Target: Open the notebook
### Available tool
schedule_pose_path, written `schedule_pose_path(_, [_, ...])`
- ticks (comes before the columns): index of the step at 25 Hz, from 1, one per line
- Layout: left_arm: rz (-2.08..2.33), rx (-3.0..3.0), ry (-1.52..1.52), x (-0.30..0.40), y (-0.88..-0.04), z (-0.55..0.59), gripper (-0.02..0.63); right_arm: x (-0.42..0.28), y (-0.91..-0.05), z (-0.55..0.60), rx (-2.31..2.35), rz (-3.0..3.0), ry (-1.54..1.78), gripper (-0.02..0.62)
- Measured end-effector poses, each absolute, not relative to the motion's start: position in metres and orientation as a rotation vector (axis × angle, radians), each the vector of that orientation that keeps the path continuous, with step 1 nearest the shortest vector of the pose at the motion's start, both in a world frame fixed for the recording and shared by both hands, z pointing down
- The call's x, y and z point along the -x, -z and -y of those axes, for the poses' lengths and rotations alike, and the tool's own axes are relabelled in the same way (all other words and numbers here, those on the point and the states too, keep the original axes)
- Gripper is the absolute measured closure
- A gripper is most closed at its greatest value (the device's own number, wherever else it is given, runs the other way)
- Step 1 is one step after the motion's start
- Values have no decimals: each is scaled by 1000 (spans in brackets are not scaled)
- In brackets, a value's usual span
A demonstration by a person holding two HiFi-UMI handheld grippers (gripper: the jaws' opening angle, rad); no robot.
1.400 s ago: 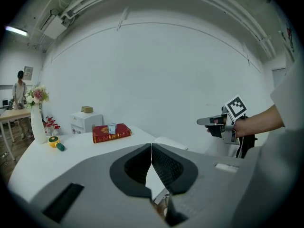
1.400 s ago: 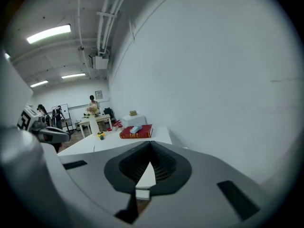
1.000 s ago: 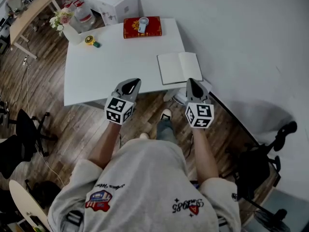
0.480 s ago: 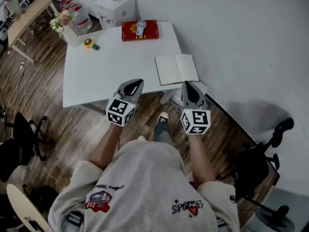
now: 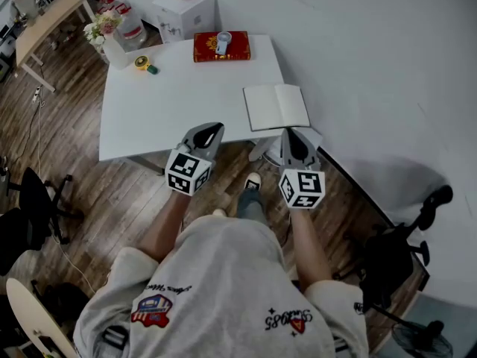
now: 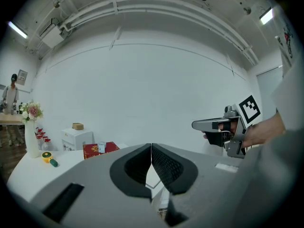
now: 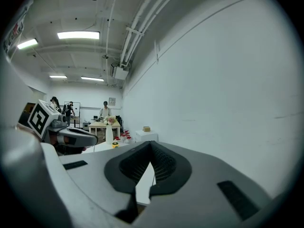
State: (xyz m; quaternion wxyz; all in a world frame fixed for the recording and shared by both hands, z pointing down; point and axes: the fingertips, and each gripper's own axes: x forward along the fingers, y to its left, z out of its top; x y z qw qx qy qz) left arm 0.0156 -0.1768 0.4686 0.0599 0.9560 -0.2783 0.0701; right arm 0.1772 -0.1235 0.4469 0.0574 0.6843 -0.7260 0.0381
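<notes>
The notebook (image 5: 276, 107) lies open, white pages up, at the near right corner of the white table (image 5: 179, 103). Both grippers hang in the air at the table's near edge, away from the book. My left gripper (image 5: 212, 130) is shut and empty, its tips over the table's front edge, left of the notebook. My right gripper (image 5: 288, 135) is shut and empty too, just in front of the notebook's near edge. The left gripper view shows its jaws (image 6: 151, 148) pressed together and the right gripper (image 6: 197, 125) beside it.
At the table's far side lie a red box (image 5: 221, 46) with a small white item on it, a yellow tape measure (image 5: 141, 63) and a vase of flowers (image 5: 110, 43). A white cabinet (image 5: 185, 12) stands behind. Office chairs (image 5: 33, 200) flank me on the wooden floor.
Both grippers have drawn back a little from the table and risen slightly. The notebook has stayed open in its place.
</notes>
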Motion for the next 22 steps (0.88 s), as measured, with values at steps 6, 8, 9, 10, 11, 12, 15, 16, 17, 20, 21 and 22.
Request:
schedule_pose_path(6, [836, -2892, -207, -16, -468, 173, 601, -177, -446, 119, -2082, 2195, -110, 594])
schedule_pose_path(8, [833, -2890, -207, -17, -470, 174, 601, -179, -448, 119, -2084, 2190, -118, 594])
schedule_pose_path(9, [832, -2889, -211, -18, -471, 174, 601, -179, -449, 119, -2084, 2189, -122, 594])
schedule_pose_path(10, [829, -2888, -217, -18, -472, 174, 601, -180, -450, 119, -2084, 2190, -125, 594])
schedule_pose_path(11, [826, -2889, -222, -19, -473, 173, 601, -180, -451, 119, -2084, 2191, -127, 594])
schedule_pose_path(12, [823, -2889, -224, -20, -473, 173, 601, -181, -451, 119, -2084, 2191, -129, 594])
schedule_pose_path(15, [816, -2888, -224, -23, -474, 173, 601, -184, -450, 119, -2091, 2184, -134, 594])
schedule_pose_path(16, [813, -2889, -224, -24, -474, 173, 601, -185, -449, 119, -2093, 2183, -134, 594])
schedule_pose_path(17, [811, -2890, -225, -26, -474, 173, 601, -186, -449, 119, -2095, 2181, -134, 594])
schedule_pose_path(20, [804, -2892, -226, -29, -475, 175, 600, -189, -452, 119, -2098, 2179, -138, 594])
schedule_pose_path(21, [803, -2892, -226, -30, -475, 175, 601, -190, -453, 119, -2098, 2178, -139, 594])
schedule_pose_path(22, [801, -2892, -225, -31, -476, 176, 601, -191, -454, 119, -2097, 2179, -140, 594])
